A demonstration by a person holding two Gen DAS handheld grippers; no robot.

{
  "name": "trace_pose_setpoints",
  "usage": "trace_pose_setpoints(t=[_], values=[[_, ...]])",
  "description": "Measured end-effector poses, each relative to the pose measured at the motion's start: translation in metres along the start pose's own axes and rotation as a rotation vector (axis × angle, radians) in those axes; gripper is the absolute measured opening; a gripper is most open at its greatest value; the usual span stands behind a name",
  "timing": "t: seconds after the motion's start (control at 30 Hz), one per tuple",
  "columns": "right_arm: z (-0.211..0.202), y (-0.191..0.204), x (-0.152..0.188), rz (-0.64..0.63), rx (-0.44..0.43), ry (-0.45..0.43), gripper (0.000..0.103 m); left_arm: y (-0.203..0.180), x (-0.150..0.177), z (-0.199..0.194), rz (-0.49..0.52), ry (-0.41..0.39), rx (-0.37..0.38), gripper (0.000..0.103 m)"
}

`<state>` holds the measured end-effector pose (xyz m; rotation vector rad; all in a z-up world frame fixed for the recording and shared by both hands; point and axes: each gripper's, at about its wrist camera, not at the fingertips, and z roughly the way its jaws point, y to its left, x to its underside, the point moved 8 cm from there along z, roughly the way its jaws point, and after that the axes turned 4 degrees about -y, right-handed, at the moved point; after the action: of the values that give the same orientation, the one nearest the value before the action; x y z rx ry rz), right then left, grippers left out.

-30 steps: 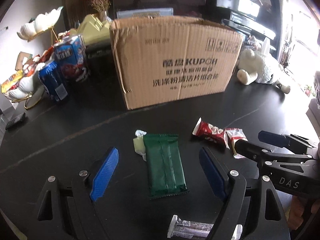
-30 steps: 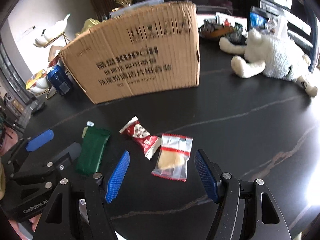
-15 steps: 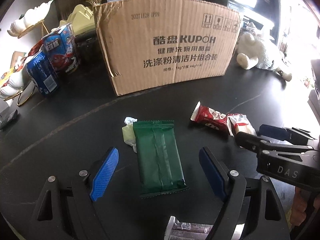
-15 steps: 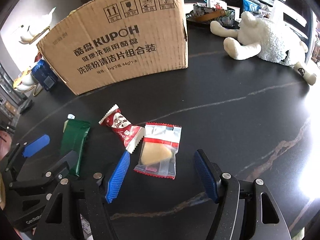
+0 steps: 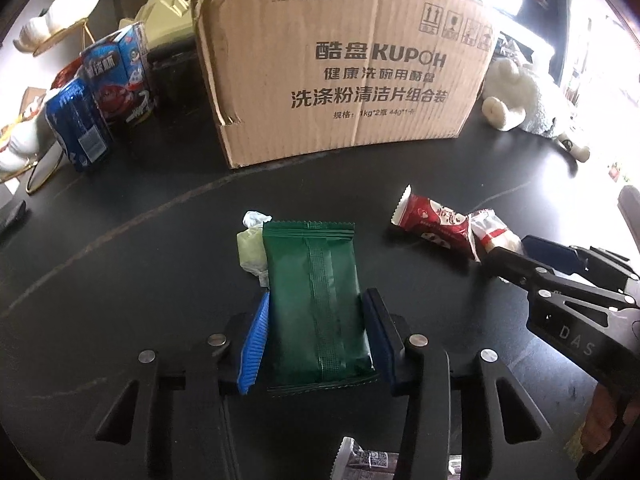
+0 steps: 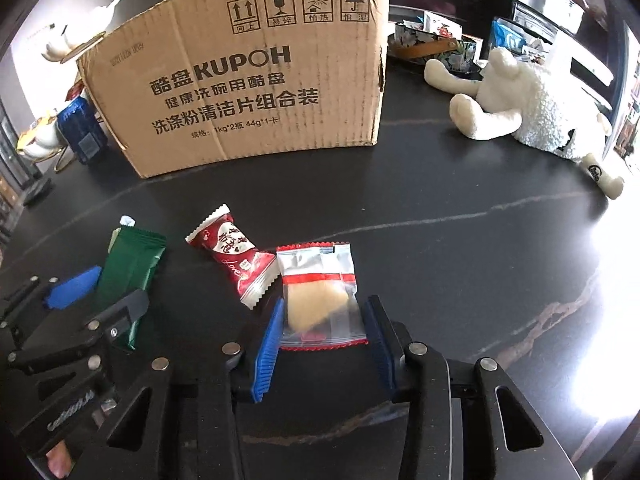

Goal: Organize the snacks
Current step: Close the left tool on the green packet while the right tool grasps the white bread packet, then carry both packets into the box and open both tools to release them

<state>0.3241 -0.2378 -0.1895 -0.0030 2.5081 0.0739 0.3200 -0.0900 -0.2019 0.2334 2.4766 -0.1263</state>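
Left tongs (image 5: 316,344): now closed onto green packet (image 5: 318,300), at 6 o'clock from box (image 5: 340,68).
Right tongs (image 6: 326,344): now pinching clear packet (image 6: 320,292).
Meaning: both ready to lift.

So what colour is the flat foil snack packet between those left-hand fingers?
Dark green, plain foil snack packet, clearest in the left wrist view.

You are working in a lived-in home, at a black stone-look table (image 6: 460,248) with pale veins. A white plush toy (image 6: 532,116) sprawls on it, and white swan-shaped dishes on gold wire stands (image 5: 56,20) sit at the edge beside blue snack packs (image 5: 100,96). A reused dishwasher-detergent cardboard box (image 5: 340,76) stands in the middle, and a patterned bowl (image 6: 432,44) and dark shelving (image 6: 560,4) crowd the background.
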Motion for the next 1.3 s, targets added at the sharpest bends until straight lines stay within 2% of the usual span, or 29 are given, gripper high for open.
trace_pose_setpoints(t=[0.33,0.5,0.7,0.83,1.1,1.2,1.3], values=[[-0.009,-0.006,-0.007,0.024,0.003,-0.047,0.040,-0.006,-0.006,-0.014,0.008,-0.042,0.010,0.044],[-0.020,0.001,-0.012,-0.010,-0.007,-0.089,0.040,-0.006,-0.009,-0.023,0.007,-0.060,0.014,0.044],[-0.033,0.015,-0.017,-0.031,-0.067,-0.118,0.040,-0.005,-0.013,-0.035,0.010,-0.084,0.002,0.044],[-0.047,0.024,-0.023,-0.045,-0.109,-0.149,0.040,-0.004,-0.022,-0.048,0.017,-0.118,-0.001,0.044],[-0.085,0.033,-0.047,-0.074,-0.123,-0.272,0.040,0.001,-0.048,-0.081,0.037,-0.218,-0.013,0.044],[-0.093,0.040,-0.058,-0.082,-0.144,-0.293,0.040,0.001,-0.061,-0.090,0.079,-0.244,0.008,0.044],[-0.102,0.046,-0.071,-0.093,-0.144,-0.332,0.040,0.006,-0.074,-0.097,0.099,-0.283,0.000,0.044]])
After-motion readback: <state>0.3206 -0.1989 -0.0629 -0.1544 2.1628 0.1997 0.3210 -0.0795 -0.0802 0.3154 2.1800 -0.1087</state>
